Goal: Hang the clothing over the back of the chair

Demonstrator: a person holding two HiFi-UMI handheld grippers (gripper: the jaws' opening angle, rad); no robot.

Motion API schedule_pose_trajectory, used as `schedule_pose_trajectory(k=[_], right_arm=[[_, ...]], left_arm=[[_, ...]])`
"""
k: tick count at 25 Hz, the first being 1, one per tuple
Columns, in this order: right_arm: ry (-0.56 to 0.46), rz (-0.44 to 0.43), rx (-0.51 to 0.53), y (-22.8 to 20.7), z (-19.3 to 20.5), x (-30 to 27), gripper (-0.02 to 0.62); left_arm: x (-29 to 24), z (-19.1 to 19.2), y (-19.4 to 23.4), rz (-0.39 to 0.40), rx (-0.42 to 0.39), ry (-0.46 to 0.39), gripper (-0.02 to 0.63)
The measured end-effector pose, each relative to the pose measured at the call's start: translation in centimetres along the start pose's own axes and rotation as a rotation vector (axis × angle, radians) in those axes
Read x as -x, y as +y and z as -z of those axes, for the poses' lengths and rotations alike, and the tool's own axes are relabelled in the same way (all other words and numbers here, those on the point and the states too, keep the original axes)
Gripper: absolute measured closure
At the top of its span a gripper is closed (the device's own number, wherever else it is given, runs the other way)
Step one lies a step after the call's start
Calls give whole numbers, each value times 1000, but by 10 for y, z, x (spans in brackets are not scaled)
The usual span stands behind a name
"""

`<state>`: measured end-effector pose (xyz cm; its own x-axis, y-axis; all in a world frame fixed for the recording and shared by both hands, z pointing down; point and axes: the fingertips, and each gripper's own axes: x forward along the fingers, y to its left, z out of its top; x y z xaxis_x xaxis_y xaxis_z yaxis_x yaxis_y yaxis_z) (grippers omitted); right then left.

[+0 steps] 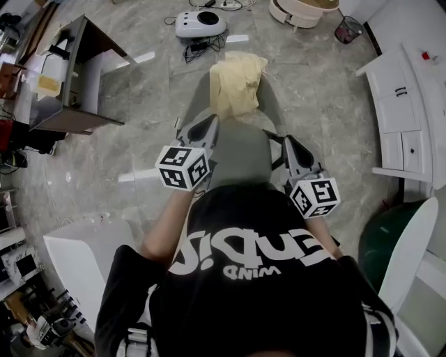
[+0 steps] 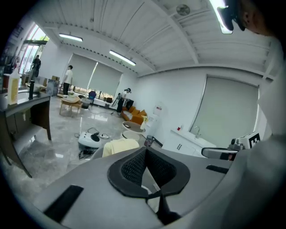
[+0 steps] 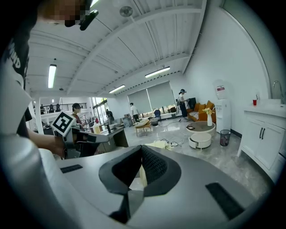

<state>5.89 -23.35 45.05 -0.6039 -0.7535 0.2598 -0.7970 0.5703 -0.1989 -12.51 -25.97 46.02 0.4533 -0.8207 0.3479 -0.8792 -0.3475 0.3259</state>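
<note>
A grey chair [image 1: 197, 94] stands in front of me in the head view, with pale yellow clothing [image 1: 237, 84] lying on it. That yellow clothing [image 2: 119, 146] also shows beyond the jaws in the left gripper view. A smooth grey sheet [image 1: 237, 159], apparently cloth, spans between my two grippers and runs back under my chest. My left gripper [image 1: 209, 124] is raised at its left edge, my right gripper [image 1: 286, 141] at its right edge. Both are shut, left gripper [image 2: 146, 163] and right gripper [image 3: 141, 161], each with a thin pale strip of cloth pinched between the pads.
A white floor machine [image 1: 201, 23] with cables sits beyond the chair. A dark desk [image 1: 70, 77] stands at the left, white cabinets [image 1: 411, 104] along the right wall. Round low tables [image 1: 303, 10] and a waste bin [image 1: 348, 29] are at the far right. Several people stand far off.
</note>
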Motion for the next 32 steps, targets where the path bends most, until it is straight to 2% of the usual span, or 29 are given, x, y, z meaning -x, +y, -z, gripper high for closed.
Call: schedule_pose_trajectory(k=[4,13,18,32], right_arm=[[0,-7,6,-1,0,-2,581],[-22,-46,22,14,-4,-13,581],[-24,-34,52,20,-8,-14,581],[-37,-76,29,37,-14,-16,581]], left_arm=[[27,-2,-3,5,24,-59,591],[55,-5,-6,-14,-78,-192,591],[57,-8,-4,-31,-78,-207,589],[66,-7,3,-81,-95,-202,589]])
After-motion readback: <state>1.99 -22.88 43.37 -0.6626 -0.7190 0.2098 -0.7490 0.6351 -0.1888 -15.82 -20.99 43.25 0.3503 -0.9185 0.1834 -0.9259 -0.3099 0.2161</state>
